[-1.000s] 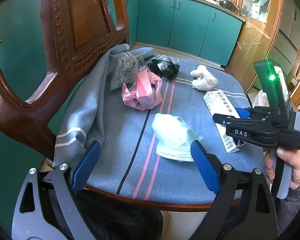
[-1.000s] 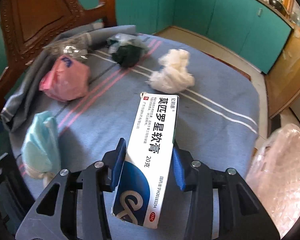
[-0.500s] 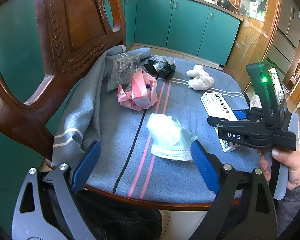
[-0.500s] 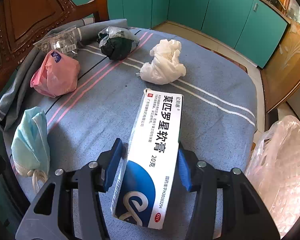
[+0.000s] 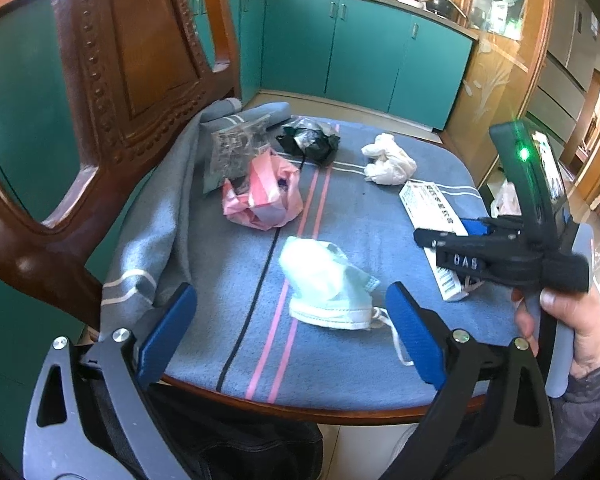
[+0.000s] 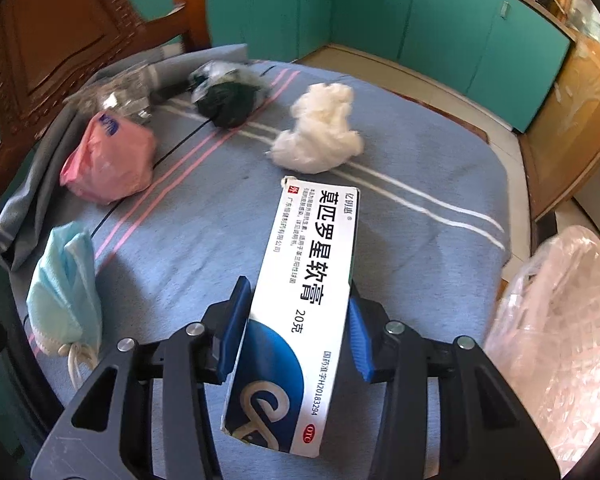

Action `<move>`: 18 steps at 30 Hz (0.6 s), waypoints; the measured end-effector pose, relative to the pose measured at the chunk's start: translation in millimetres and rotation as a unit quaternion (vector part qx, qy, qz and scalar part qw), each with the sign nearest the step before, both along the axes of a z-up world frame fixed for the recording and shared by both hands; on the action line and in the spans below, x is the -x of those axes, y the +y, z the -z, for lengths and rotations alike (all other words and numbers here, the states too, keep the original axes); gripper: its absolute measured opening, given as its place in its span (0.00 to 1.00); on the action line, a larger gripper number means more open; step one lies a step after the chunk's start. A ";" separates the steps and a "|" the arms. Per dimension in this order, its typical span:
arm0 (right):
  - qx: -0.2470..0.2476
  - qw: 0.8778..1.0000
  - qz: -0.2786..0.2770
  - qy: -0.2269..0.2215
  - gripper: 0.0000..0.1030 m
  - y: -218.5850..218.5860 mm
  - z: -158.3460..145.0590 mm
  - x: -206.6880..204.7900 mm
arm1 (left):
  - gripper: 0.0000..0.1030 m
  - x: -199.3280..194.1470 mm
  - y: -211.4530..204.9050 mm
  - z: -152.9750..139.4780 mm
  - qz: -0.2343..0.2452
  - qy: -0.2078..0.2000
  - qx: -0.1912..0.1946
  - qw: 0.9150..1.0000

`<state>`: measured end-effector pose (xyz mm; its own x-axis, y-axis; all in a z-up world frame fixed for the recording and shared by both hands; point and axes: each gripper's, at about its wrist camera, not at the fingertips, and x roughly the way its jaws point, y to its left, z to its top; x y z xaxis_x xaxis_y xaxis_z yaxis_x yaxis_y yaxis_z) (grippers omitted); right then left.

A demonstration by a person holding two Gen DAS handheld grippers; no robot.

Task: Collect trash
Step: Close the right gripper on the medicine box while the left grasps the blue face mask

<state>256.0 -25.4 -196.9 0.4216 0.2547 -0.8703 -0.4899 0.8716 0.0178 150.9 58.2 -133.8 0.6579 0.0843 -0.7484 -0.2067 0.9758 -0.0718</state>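
Right wrist: one carton (image 6: 300, 304), one mask (image 6: 66, 292), perhaps three bags (image 6: 108, 160).

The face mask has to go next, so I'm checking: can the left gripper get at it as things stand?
Probably yes. The left gripper is open, the face mask lies just ahead between its fingers, and nothing lies on it.

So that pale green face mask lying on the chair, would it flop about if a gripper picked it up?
Probably. The face mask lies crumpled and folded on the blanket, so it looks soft and likely to sag. It seems light for its size. Its loose ear loops trail off one end and would likely dangle or snag.
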 end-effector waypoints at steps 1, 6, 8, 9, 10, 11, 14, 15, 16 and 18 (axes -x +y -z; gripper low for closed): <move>-0.004 1.000 0.007 0.001 0.44 -3.1 -1.0 -1.6 | 0.93 -1.0 -2.4 0.5 0.004 0.001 0.000 1.000; -0.014 1.000 0.018 0.001 0.44 -11.0 -4.8 -5.6 | 0.93 -3.5 -9.7 2.9 0.015 0.003 -0.005 1.000; -0.014 1.000 0.013 0.000 0.44 -9.4 -5.1 -4.8 | 0.93 -4.4 -11.6 2.9 0.016 0.003 -0.006 1.000; -0.014 1.000 0.010 0.000 0.44 -8.4 -5.2 -4.3 | 0.93 -5.5 -12.7 2.6 0.017 0.003 -0.007 1.000; -0.013 1.000 0.009 -0.001 0.44 -7.4 -5.4 -3.9 | 0.94 -6.5 -13.6 2.3 0.019 0.003 -0.007 1.000; -0.012 1.000 0.007 -0.002 0.44 -6.2 -5.6 -3.4 | 0.96 -8.8 -16.2 2.3 0.024 0.005 -0.007 1.000; -0.012 1.000 0.008 -0.001 0.44 -5.0 -5.5 -4.0 | 0.96 -18.4 -24.9 7.4 0.042 0.016 -0.010 0.999; -0.013 1.000 0.010 -0.001 0.44 -5.6 -5.7 -4.7 | 0.96 -22.0 -27.5 10.5 0.044 0.017 -0.011 0.999; -0.014 1.000 0.012 -0.001 0.44 -6.3 -6.1 -5.0 | 0.96 -27.2 -30.2 15.7 0.046 0.022 -0.012 0.999; -0.018 1.000 0.016 -0.002 0.44 -8.9 -8.1 -5.8 | 0.96 -34.0 -32.1 23.5 0.048 0.031 -0.007 0.998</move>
